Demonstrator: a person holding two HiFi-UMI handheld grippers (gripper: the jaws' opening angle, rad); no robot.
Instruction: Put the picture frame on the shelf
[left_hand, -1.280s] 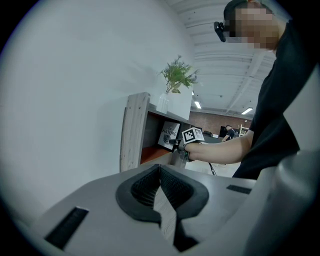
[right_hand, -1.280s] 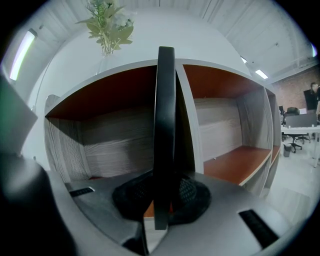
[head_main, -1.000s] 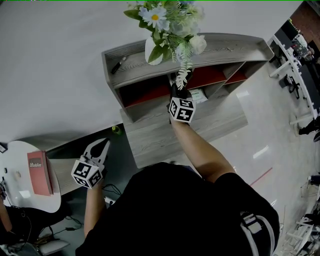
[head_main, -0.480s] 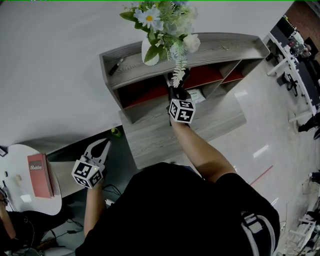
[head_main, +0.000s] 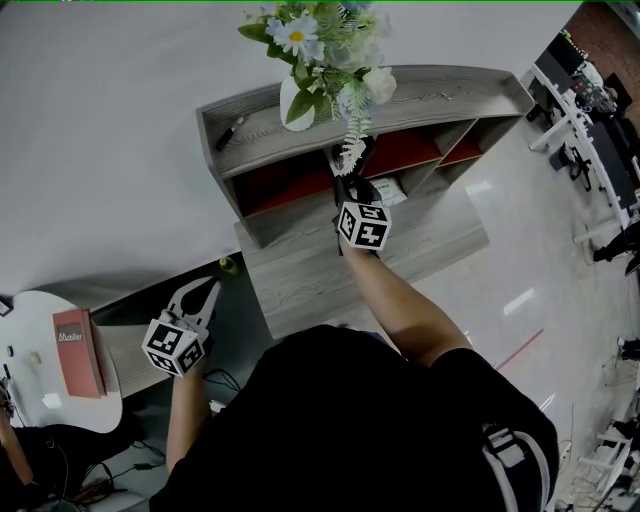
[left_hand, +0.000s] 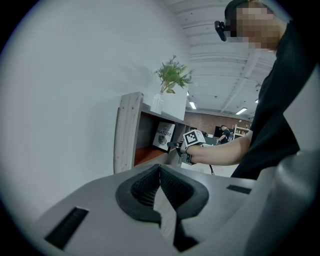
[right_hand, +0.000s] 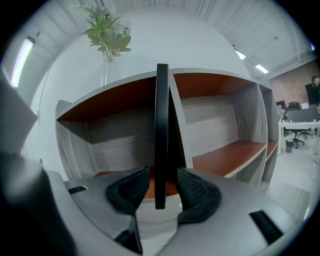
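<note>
Right gripper (right_hand: 160, 186): my jaws have just been opening and now stand wide; the picture frame (right_hand: 161, 125) stands upright and edge-on between the pads (right_hand: 131, 190), a gap on either side. The frame sits in the open compartment of the shelf (right_hand: 220, 156). My right arm reaches forward, tool tipped slightly downward. Left gripper (left_hand: 160, 169): jaws together, empty, held low at my side, well apart from the shelf
</note>
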